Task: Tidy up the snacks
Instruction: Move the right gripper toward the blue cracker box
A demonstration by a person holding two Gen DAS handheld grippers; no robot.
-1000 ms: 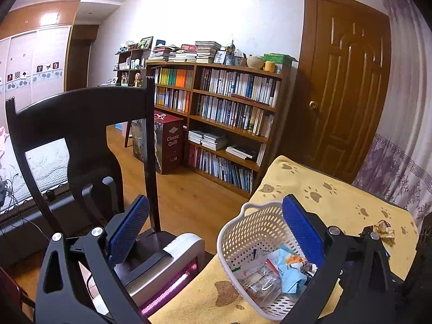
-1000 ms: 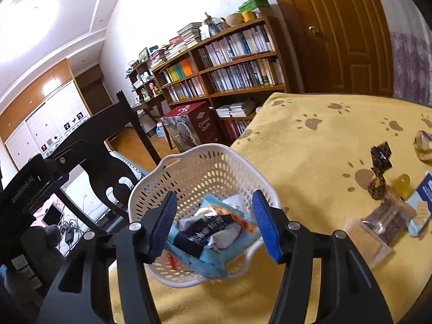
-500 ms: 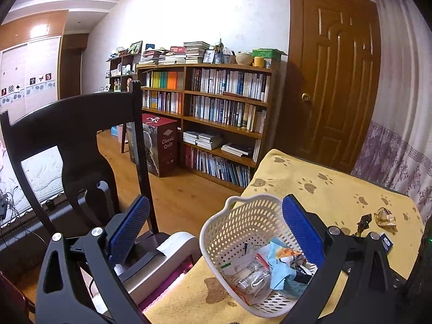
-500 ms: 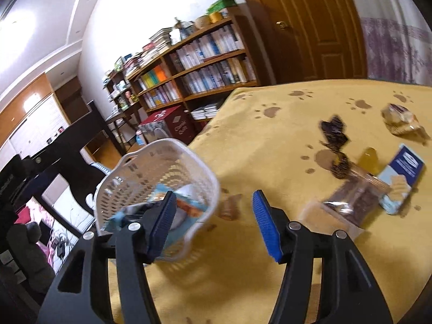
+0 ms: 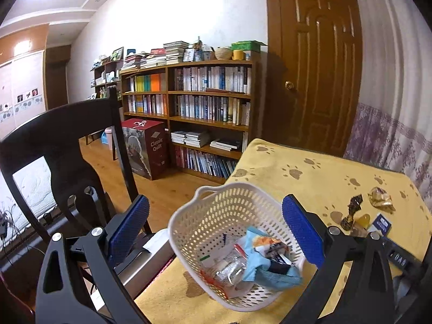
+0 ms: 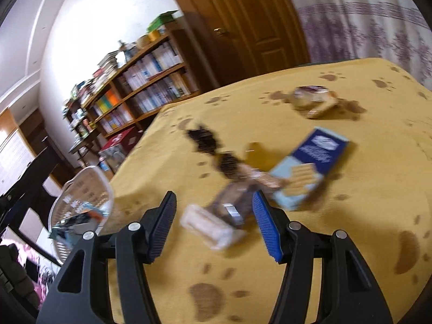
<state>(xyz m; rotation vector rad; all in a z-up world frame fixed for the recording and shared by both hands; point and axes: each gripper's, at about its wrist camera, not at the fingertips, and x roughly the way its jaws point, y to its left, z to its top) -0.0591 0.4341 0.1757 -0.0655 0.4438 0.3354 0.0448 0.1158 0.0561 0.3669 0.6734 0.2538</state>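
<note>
A white perforated basket (image 5: 216, 210) holds several snack packets, with a light-blue packet (image 5: 270, 270) on top; it stands at the left edge of the yellow paw-print tablecloth (image 5: 324, 178). My left gripper (image 5: 216, 232) hangs open above the basket, holding nothing. My right gripper (image 6: 214, 225) is open over loose snacks on the cloth: a pale clear-wrapped bar (image 6: 208, 226) and a dark clear-wrapped packet (image 6: 235, 199) between its fingers, a blue cracker box (image 6: 307, 167) to the right. The basket (image 6: 83, 197) sits at its far left. The right wrist view is blurred.
More snacks lie farther on the cloth: a dark twisted wrapper (image 6: 205, 140), an amber sweet (image 6: 256, 151) and a crumpled gold wrapper (image 6: 313, 100). A black chair back (image 5: 62, 135) stands left of the table. A bookshelf (image 5: 199, 113) and a wooden door (image 5: 316, 75) are behind.
My right gripper has swung right from above the basket to over the loose snacks, staying open. The left gripper has turned slightly right, bringing more of the table into view.
</note>
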